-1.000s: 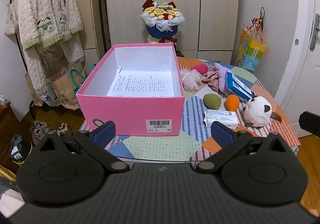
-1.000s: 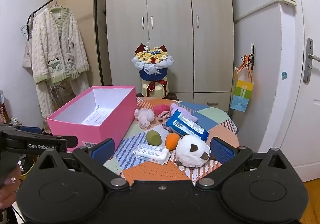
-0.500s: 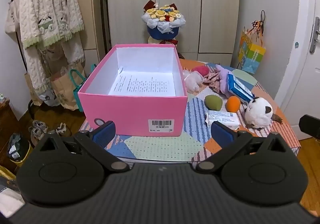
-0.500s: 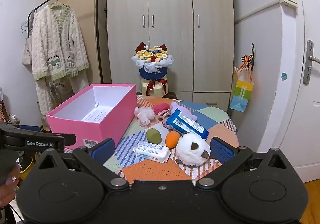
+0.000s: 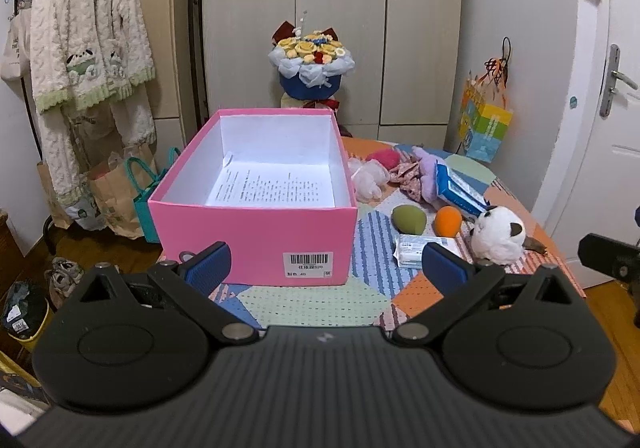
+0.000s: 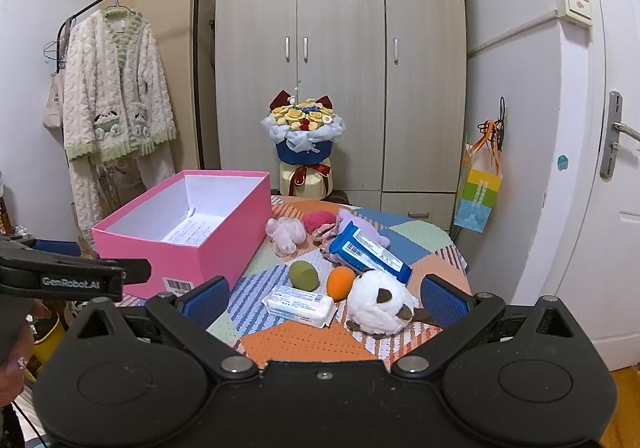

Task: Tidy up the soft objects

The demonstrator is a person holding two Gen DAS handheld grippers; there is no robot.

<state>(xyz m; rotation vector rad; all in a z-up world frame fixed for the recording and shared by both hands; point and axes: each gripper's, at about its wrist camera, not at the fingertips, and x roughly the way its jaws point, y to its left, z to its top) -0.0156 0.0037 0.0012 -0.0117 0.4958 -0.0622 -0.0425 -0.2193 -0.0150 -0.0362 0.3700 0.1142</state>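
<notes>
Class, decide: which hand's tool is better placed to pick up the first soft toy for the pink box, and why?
Right. The right tool is open and faces the white plush just ahead of it; the left tool faces the pink box.

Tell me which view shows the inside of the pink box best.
Left wrist: it looks squarely down into the pink box, showing the whole floor and a printed sheet. Right wrist sees the box obliquely; its near wall hides most of the floor.
</notes>
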